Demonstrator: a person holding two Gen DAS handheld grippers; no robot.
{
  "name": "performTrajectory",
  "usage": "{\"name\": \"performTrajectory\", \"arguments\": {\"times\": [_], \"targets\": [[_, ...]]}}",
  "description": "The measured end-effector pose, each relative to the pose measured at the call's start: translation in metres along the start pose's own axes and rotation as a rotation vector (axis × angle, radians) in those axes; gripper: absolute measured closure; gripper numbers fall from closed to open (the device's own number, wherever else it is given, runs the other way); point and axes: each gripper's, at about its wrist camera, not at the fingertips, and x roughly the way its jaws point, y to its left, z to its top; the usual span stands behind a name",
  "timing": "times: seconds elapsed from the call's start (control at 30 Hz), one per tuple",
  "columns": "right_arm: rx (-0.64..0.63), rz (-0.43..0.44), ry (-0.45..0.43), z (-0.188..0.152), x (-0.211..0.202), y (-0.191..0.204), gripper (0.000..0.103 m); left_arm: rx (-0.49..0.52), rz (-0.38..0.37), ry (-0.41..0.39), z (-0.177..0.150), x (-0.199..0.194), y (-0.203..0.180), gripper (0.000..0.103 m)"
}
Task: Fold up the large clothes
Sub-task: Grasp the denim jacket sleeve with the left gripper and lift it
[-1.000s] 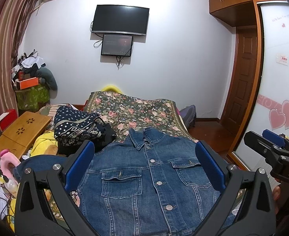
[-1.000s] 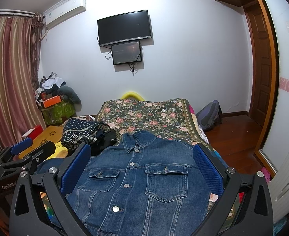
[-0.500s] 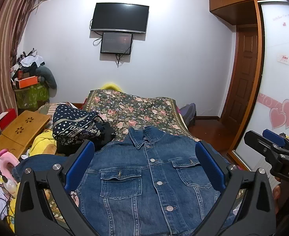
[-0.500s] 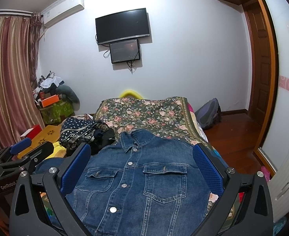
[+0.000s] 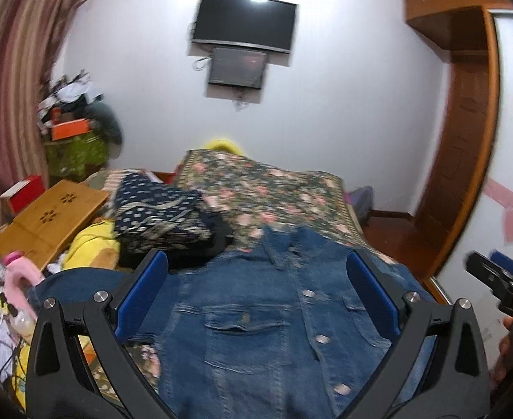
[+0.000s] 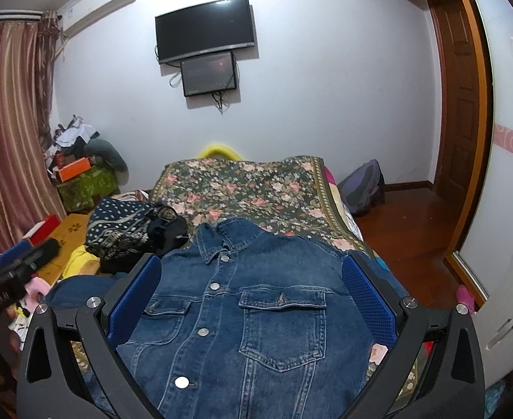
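- The denim jacket (image 6: 256,314) lies front-up and buttoned on the bed (image 6: 256,188), collar toward the far wall, over the floral bedspread; one sleeve spreads off to the left.
- The left gripper (image 5: 256,289) hangs above the jacket, jaws wide, nothing between them; its view is blurred.
- The right gripper (image 6: 253,289) hangs above the chest pockets, jaws likewise wide and empty.
- A patterned bag (image 6: 120,227) sits left of the collar; a wooden lap desk (image 5: 53,220) lies farther left.

Both grippers (image 5: 256,293) (image 6: 251,291) agape (empty)
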Motion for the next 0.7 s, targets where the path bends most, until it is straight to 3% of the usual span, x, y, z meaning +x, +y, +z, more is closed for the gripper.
{"name": "performTrajectory", "arguments": {"times": [0.13, 0.27, 0.47, 0.53, 0.7], "targets": [[0.005, -0.017, 0.033, -0.001, 0.018, -0.005, 0.0, -0.089, 0.117, 0.008, 0.004, 0.02, 0.047, 0.0], [0.012, -0.032, 0.074, -0.001, 0.038, -0.009, 0.0, -0.207, 0.26, 0.069, -0.004, 0.047, 0.112, 0.0], [0.018, -0.049, 0.133, -0.002, 0.064, -0.014, 0.0, -0.436, 0.345, 0.194, -0.038, 0.074, 0.209, 0.0], [0.016, -0.052, 0.153, -0.004, 0.071, -0.014, 0.0, -0.499, 0.362, 0.236, -0.055, 0.08, 0.235, 0.008], [0.002, -0.048, 0.211, -0.011, 0.09, -0.009, 0.0, -0.656, 0.351, 0.346, -0.095, 0.104, 0.28, 0.013]]}}
